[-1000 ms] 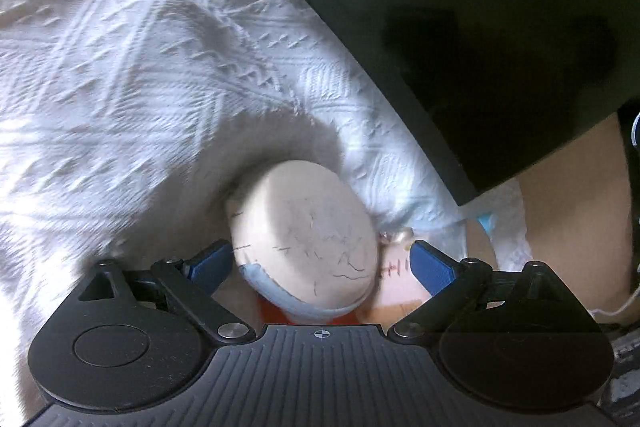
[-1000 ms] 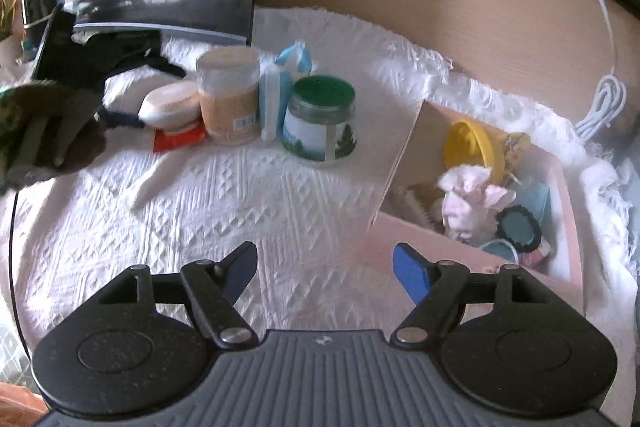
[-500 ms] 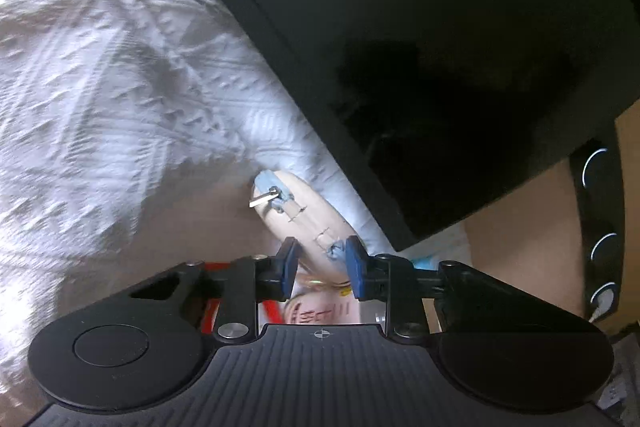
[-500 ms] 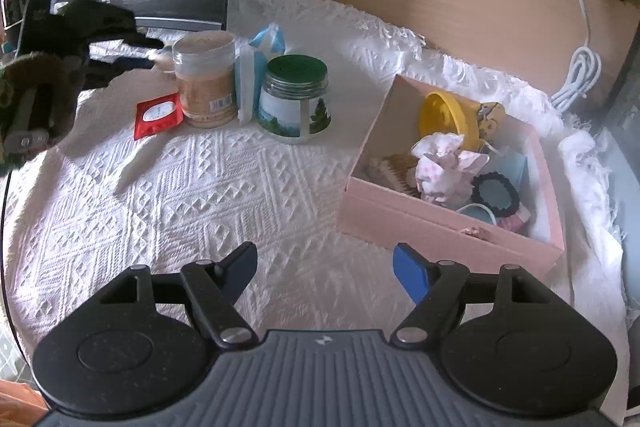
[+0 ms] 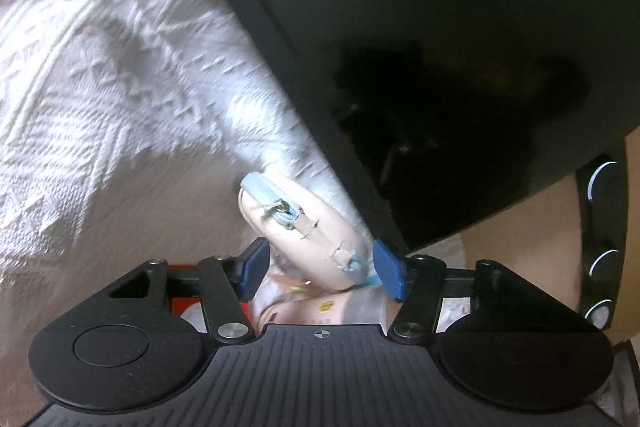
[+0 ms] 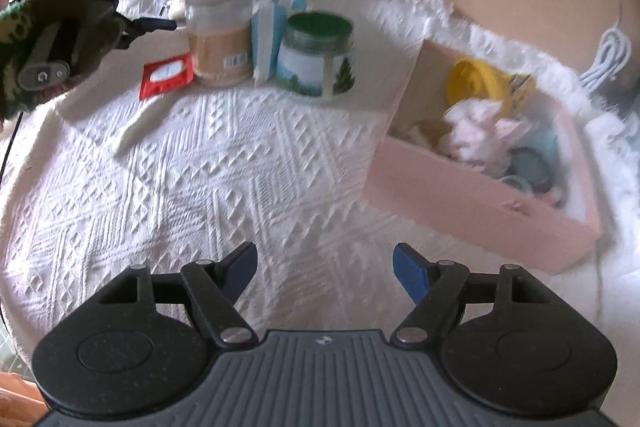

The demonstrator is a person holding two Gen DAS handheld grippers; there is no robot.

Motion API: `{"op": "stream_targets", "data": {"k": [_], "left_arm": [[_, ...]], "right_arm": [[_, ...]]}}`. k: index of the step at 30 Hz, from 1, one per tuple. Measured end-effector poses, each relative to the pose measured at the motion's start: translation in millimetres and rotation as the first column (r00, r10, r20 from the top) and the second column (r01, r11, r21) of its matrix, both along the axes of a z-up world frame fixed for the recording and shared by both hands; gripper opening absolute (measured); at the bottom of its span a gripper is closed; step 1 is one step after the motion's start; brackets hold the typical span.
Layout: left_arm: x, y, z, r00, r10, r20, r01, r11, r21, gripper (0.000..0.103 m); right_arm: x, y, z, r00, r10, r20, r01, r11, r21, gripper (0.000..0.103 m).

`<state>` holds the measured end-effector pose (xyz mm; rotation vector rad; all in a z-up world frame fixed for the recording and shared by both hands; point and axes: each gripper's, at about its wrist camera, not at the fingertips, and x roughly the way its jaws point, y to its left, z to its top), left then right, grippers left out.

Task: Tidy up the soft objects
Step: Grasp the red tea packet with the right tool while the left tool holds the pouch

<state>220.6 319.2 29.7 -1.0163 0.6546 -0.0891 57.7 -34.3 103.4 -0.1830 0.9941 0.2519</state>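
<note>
A beige soft pouch [image 5: 312, 227] with a pale blue zipper stands edge-on between the fingers of my left gripper [image 5: 322, 267], by the dark screen's lower edge. The jaws are opening; the left pad stands clear of the pouch and the right pad is close beside it. In the right wrist view the left gripper [image 6: 176, 2] reaches in behind a beige jar [image 6: 220, 43], held by a hand in a camouflage glove [image 6: 48, 39]. My right gripper [image 6: 324, 263] hangs open and empty over the white cloth [image 6: 200, 187]. A pink box [image 6: 460, 195] at the right holds a pink-white plush [image 6: 480, 135].
A red packet [image 6: 166, 79], a blue-white pack [image 6: 276, 27] and a green-lidded jar [image 6: 320, 55] stand beside the beige jar. The box also holds a yellow cup [image 6: 476, 83]. A black screen [image 5: 440, 27] leans at the back. A white cable [image 6: 612, 47] hangs at the far right.
The left jaws squeezed the pouch half a second ago and have since parted; the pouch now shows its edge instead of its flat face. The right gripper has sunk toward the cloth.
</note>
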Motion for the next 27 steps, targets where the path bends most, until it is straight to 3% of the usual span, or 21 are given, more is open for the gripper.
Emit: {"op": "stream_targets", "data": {"k": [6,11,12,14,17,20,21,22,27], "left_arm": [[3.7,9.8,-7.1,0.999,0.050,0.000,-0.050,0.998,-0.046,0.063],[19.8,8.8,-18.5,0.997,0.051,-0.050,-0.052,0.998,-0.024,0.062],[23.2,7.8,-21.9,0.997,0.050,-0.062,-0.051,0.999,-0.017,0.057],[29.3,6.4,-31.5,0.997,0.024,-0.077,-0.027,0.999,-0.038,0.057],[33.8,11.2,-50.8,0.997,-0.012,-0.072,0.000,0.986,-0.166,0.050],[37.0,17.6,-54.0,0.995,-0.050,-0.083,0.032,0.978,-0.207,0.050],[38.3,20.5,-55.6,0.994,-0.062,-0.092,0.040,0.973,-0.227,0.049],[38.8,23.1,-57.4,0.993,-0.067,-0.101,0.041,0.968,-0.247,0.049],[37.6,29.4,-63.4,0.989,-0.072,-0.129,0.028,0.949,-0.316,0.047]], "right_arm": [[3.6,27.1,-16.9,0.997,0.070,0.030,-0.068,0.996,-0.055,0.075],[-7.2,43.4,-25.5,0.986,0.136,0.096,-0.123,0.984,-0.133,0.079],[-6.6,43.9,-26.0,0.986,0.135,0.099,-0.121,0.984,-0.132,0.082],[-2.8,39.4,-26.9,0.990,0.107,0.091,-0.097,0.989,-0.110,0.087],[3.2,29.2,-28.6,0.997,0.056,0.058,-0.053,0.998,-0.045,0.090],[8.5,17.7,-32.2,1.000,-0.004,0.014,0.004,0.999,0.040,0.091],[9.9,13.0,-33.9,1.000,-0.027,-0.003,0.028,0.997,0.073,0.094],[10.6,9.9,-35.8,0.999,-0.044,-0.015,0.045,0.995,0.093,0.103],[11.7,11.1,-39.2,0.999,-0.036,-0.028,0.039,0.995,0.090,0.103]]}}
